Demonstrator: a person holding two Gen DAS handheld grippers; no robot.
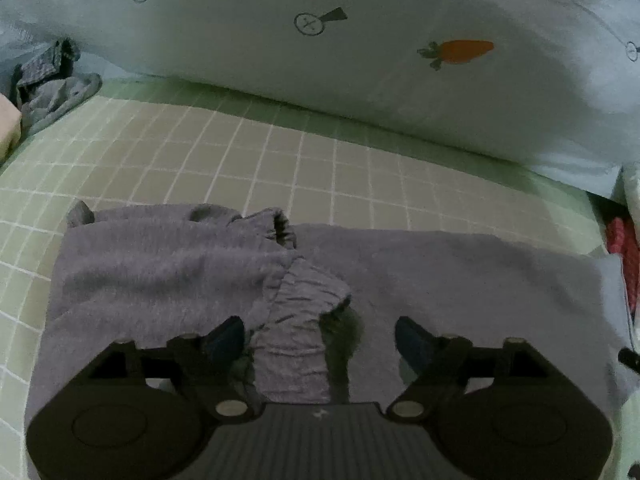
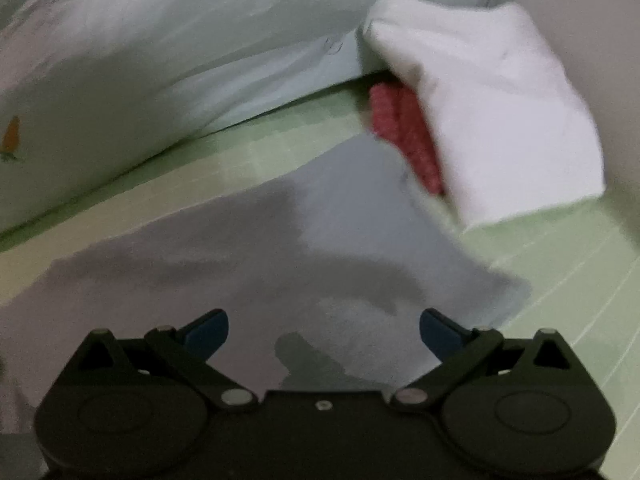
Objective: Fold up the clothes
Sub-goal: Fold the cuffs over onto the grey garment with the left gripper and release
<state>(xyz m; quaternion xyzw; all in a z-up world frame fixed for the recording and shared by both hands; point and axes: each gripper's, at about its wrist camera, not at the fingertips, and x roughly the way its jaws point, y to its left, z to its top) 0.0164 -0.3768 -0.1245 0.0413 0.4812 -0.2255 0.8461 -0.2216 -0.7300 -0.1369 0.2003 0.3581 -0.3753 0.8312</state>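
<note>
A grey fleece garment (image 1: pixel 160 272) lies spread on the green checked sheet (image 1: pixel 240 152). One part is folded over with a gathered elastic band (image 1: pixel 304 304) running down its middle. My left gripper (image 1: pixel 320 336) is open just above the garment, its fingers on either side of the band. In the right wrist view the same grey garment (image 2: pixel 256 248) lies flat under my right gripper (image 2: pixel 324 328), which is open and holds nothing. The right view is blurred.
A pale quilt with carrot prints (image 1: pixel 400 60) lies along the far side. A crumpled grey cloth (image 1: pixel 48 88) sits at the far left. Folded white cloth (image 2: pixel 492 112) and a red item (image 2: pixel 404 132) lie at the right.
</note>
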